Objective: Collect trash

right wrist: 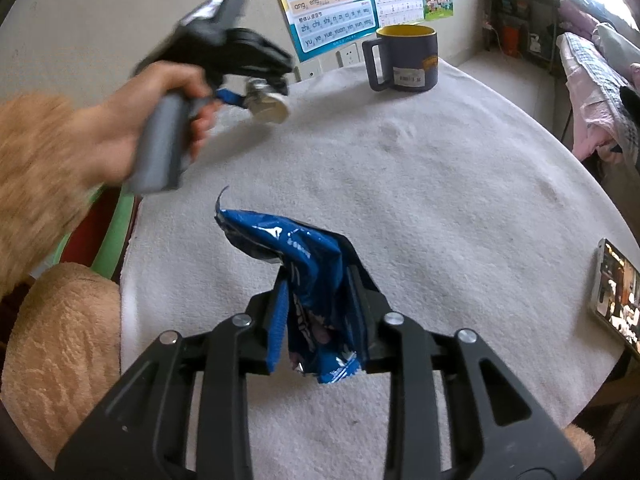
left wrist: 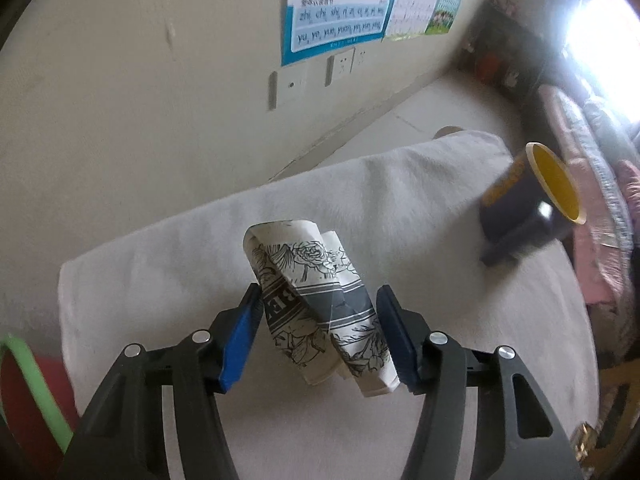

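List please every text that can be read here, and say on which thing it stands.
"an en in un" and "zhi chi shi": wall poster.
"BE", cut off: printed paper between the left jaws.
Blue wrapper: print too crumpled to read.
Mug: sticker and badge too small.
Phone: screen too small.

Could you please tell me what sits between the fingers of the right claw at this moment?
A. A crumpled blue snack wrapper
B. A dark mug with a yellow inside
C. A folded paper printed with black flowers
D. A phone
A: in the right wrist view the crumpled blue snack wrapper stands pinched between the fingers of the right claw, while the mug and the phone rest on the table apart from it.
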### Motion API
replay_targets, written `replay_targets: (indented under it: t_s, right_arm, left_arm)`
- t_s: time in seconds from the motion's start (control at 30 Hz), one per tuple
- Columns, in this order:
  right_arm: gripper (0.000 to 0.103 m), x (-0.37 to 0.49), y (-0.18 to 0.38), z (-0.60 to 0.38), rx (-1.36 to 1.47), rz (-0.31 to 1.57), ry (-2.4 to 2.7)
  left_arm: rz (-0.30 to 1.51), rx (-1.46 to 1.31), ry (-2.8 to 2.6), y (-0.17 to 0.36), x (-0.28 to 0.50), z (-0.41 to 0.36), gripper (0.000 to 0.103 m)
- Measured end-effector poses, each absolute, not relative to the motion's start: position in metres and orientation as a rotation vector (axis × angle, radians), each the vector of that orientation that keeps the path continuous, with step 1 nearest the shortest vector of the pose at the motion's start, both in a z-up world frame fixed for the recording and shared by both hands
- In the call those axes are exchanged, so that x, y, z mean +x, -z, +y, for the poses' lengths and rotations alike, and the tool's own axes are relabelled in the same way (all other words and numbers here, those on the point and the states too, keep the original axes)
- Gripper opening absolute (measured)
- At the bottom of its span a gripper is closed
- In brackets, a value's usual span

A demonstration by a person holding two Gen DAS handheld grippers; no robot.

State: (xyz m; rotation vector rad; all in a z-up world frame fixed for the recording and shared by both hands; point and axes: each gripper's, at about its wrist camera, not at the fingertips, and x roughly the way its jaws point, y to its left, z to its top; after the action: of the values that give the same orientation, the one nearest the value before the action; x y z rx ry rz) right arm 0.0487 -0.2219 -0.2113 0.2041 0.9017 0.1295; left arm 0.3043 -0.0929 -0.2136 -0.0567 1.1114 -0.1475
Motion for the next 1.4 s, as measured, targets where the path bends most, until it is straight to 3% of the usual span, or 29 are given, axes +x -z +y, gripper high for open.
replay_targets:
  t_s: [0.37,0.73,0.93,1.07,1.17,1.4]
  right_arm:
    - [0.064,0.049,0.213,-0.228,0.259,0.901,-0.134]
    - [0.074,0.051,0.202,-0.225,0.209,0.872,-0.136]
    - [0.084,0.070,0.189,-0.231,0.181,0.886,-0.175]
    - [0.082,0.084,0.200,-0.227,0.186,0.964,-0.191]
    - [0.065,0.080,0.206,-0.223,0.227,1.022,-0.200]
    - [0.065,0.048,0.181,-0.210,0.313,1.035,-0.258]
  left_arm:
    - [1.050,-0.100,0.216,0.171,0.182,-0.035,0.056]
    - [1.000,-0.150,0.216,0.147,0.113,0.000,0.057]
    - [0.981,-0.167,0.237,0.141,0.096,0.011,0.057]
    - [0.984,-0.196,0.247,0.141,0.092,0.015,0.057]
    - [0.982,-0.203,0.257,0.140,0.089,0.018,0.057]
    - [0.980,-0.220,0.269,0.141,0.085,0.023,0.057]
